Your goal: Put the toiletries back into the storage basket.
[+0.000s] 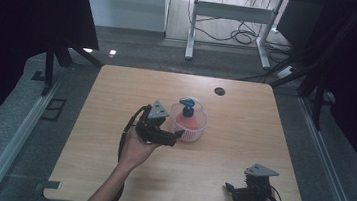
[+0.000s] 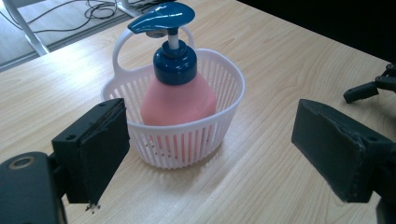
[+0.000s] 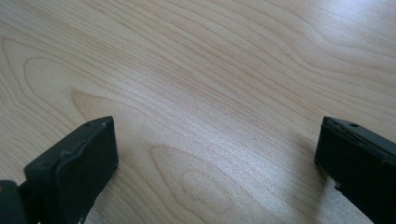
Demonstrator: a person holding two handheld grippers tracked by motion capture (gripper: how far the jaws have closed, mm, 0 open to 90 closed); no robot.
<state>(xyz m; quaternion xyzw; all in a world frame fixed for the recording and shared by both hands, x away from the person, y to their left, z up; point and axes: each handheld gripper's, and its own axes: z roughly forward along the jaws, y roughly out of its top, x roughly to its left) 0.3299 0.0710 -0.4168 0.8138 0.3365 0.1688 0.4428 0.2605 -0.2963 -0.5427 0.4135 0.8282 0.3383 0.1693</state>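
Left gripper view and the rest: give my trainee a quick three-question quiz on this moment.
1. True or false: the pink pump bottle stands upright inside the white basket.
2. Which tongs are closer to the basket? A) left tongs B) right tongs
3. Fill in: the bottle's pump head is coloured ____.

Key:
1. True.
2. A; the left tongs are open, facing the basket, while the right tongs sit open over bare table near the front edge.
3. Blue.

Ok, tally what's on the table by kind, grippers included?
White slotted plastic basket: 1
Pink soap bottle with blue pump top: 1
Handheld black two-jaw grippers, left and right: 2
Total: 4
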